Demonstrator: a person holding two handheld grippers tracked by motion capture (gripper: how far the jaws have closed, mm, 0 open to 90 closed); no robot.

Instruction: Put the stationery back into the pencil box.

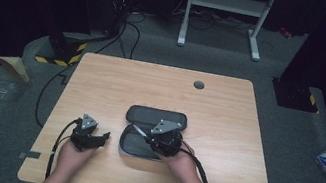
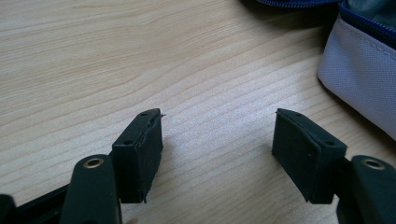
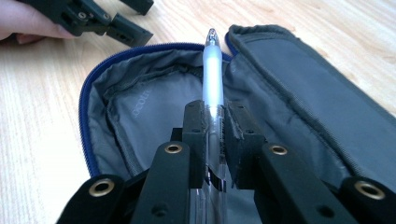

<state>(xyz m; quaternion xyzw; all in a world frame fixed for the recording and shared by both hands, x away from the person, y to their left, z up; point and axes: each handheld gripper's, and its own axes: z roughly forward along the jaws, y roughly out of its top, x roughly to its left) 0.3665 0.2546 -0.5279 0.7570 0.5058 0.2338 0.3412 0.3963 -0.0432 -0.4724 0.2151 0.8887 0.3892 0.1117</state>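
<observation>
At the centre of the right gripper view we see a pen with a frosted translucent barrel, clamped between the jaws of the right tool, its tip pointing toward the top of the frame. Beneath it lies an open pencil case with grey lining and a blue zipper edge, its lid folded out toward the right of that frame. In the high view the case sits just below the middle of the frame, the lid above the tray, and the right tool hangs over its right half with the pen poking leftward.

The left tool rests to the left of the case, held in the left hand, close to it but apart. In the left gripper view its jaws stand wide apart with nothing between them, and a pale corner of the case shows at the right edge.

The worktop is light wood grain, with a round grey grommet near its far edge. Around it we see grey carpet, black cables at the left, yellow-black hazard tape at the upper left, and a white frame at the top in a dark room.
</observation>
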